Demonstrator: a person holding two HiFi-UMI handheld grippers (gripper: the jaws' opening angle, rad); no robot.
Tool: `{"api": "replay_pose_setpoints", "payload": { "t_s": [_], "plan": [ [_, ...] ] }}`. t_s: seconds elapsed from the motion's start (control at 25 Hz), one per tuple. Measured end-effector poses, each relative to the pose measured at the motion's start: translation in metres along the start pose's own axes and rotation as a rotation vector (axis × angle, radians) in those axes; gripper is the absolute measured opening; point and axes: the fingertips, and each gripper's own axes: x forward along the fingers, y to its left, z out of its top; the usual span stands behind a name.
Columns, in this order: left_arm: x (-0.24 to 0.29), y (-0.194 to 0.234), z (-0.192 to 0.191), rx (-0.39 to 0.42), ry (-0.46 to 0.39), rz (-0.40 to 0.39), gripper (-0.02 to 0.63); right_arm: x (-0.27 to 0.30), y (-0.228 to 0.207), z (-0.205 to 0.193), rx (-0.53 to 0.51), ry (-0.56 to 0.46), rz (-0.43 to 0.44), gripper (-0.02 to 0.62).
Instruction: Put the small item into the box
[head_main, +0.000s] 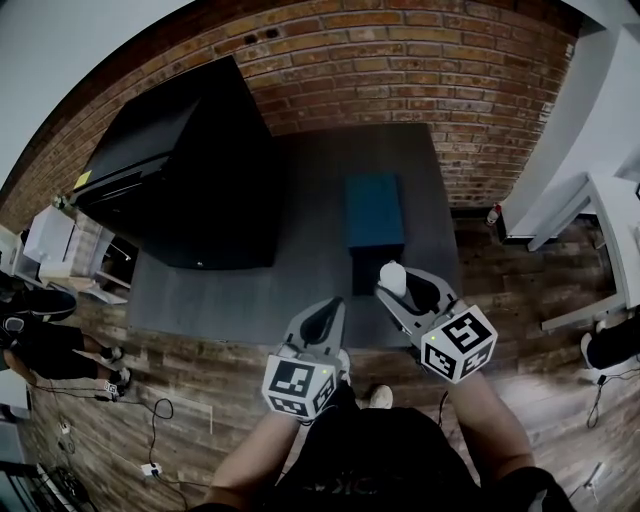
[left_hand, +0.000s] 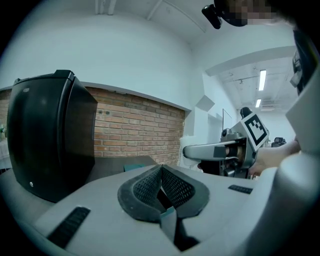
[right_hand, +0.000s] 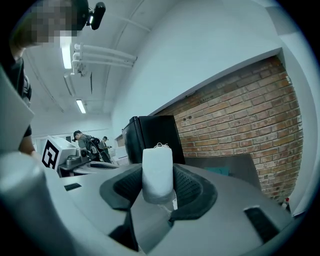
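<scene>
My right gripper (head_main: 394, 283) is shut on a small white item (right_hand: 158, 172), which stands upright between its dark pads; in the head view the small white item (head_main: 393, 277) shows at the jaw tips. A teal box (head_main: 374, 221) stands on the grey table (head_main: 300, 290) just beyond that gripper. My left gripper (head_main: 328, 312) hangs to the left of the right one, over the table's near edge. In the left gripper view its ribbed pads (left_hand: 149, 188) meet with nothing between them, and the right gripper (left_hand: 205, 151) shows off to the side.
A large black cabinet (head_main: 185, 170) fills the table's far left. A brick wall (head_main: 420, 70) runs behind the table. White furniture (head_main: 600, 220) stands at the right. People (right_hand: 85, 142) stand far off in the right gripper view. Cables (head_main: 150, 410) lie on the wooden floor at the lower left.
</scene>
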Motion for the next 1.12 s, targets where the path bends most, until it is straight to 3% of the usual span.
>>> {"api": "replay_pose_setpoints", "payload": {
  "t_s": [0.6,1.12],
  "plan": [
    [0.042,0.038,-0.021,-0.021,0.06,-0.038,0.034,0.058,-0.035,-0.049,0.054,0.152,-0.002,0.193],
    [0.078,0.056,-0.057,-0.056,0.126,-0.083,0.034,0.095,-0.068,-0.118,-0.033,0.408,0.005,0.193]
  ]
}}
